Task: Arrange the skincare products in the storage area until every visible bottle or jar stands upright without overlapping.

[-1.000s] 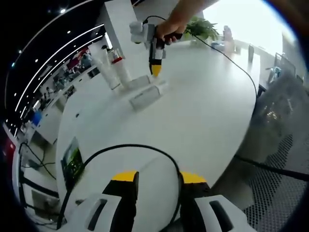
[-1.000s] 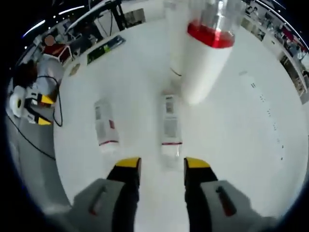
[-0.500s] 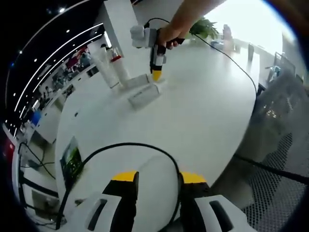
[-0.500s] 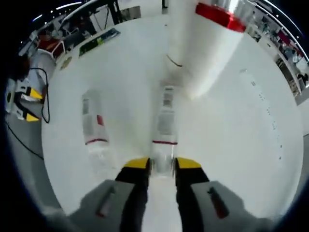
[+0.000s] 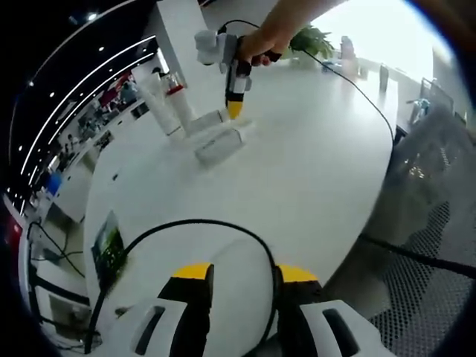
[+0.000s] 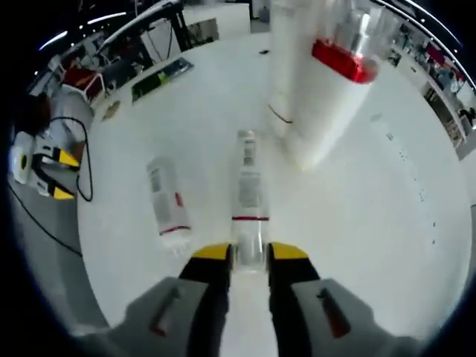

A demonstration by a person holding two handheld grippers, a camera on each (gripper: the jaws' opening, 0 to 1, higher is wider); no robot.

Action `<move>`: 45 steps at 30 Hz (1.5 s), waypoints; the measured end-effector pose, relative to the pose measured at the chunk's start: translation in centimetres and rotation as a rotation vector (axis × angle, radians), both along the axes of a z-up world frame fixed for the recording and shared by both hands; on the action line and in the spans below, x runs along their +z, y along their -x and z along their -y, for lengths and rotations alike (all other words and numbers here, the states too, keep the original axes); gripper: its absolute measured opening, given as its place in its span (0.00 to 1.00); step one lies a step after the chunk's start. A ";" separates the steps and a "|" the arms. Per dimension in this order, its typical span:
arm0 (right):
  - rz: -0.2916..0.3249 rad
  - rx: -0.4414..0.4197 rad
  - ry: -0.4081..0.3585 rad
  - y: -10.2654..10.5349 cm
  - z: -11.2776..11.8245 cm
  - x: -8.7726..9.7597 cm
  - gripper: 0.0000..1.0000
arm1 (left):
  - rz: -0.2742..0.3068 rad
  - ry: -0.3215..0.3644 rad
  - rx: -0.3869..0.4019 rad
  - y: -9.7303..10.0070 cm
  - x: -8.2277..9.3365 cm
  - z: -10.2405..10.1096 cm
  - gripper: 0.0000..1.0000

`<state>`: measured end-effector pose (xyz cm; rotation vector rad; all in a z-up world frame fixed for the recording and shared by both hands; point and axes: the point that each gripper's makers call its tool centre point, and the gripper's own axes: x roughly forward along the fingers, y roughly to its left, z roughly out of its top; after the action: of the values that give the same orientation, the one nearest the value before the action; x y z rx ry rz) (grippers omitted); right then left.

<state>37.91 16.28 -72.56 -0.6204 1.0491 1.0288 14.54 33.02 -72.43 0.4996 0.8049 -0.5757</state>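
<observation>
Right gripper view: my right gripper (image 6: 250,253) is clenched on the clear cap end of a lying tube (image 6: 248,195), both yellow tips pressed against it, the tube's length running straight away from me across the white table (image 6: 387,223). Just to its left lies a second tube (image 6: 166,202), apart from the first, with a strip of bare tabletop between them. Ahead and to the right stand a red-banded tube (image 6: 327,97) and a plain white bottle (image 6: 286,59) right beside it; the gripped tube's far end stops short of their bases. To the right the tabletop is wide open.

From the left gripper view, my left gripper (image 5: 236,274) rests released, jaws parted on nothing, with a black cable (image 5: 201,223) looping in front of it. It sits low at the near rim of the table (image 5: 327,149), well apart from the products. The table's curved edge falls away on the right toward a mesh chair (image 5: 431,253).
</observation>
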 end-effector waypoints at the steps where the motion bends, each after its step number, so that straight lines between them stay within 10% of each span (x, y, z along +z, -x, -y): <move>1: -0.003 0.014 -0.016 0.5 -0.3 0.5 0.18 | 0.000 0.000 -0.003 0.0 0.0 0.0 0.34; 26: 0.262 0.231 -0.080 7.7 -1.3 12.2 0.18 | 0.033 0.063 -0.101 -0.1 1.7 3.0 0.50; 34: 0.392 0.400 0.023 10.3 -0.4 13.2 0.18 | -0.002 0.362 -0.004 -2.3 5.4 3.8 0.54; 45: 0.303 0.516 0.002 17.1 -0.4 11.1 0.18 | -0.248 0.986 0.179 -5.0 11.1 5.4 0.62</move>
<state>20.85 16.67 -61.41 -1.0461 0.6327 1.3259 19.52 27.66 -61.31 -0.5510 0.6890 -0.7916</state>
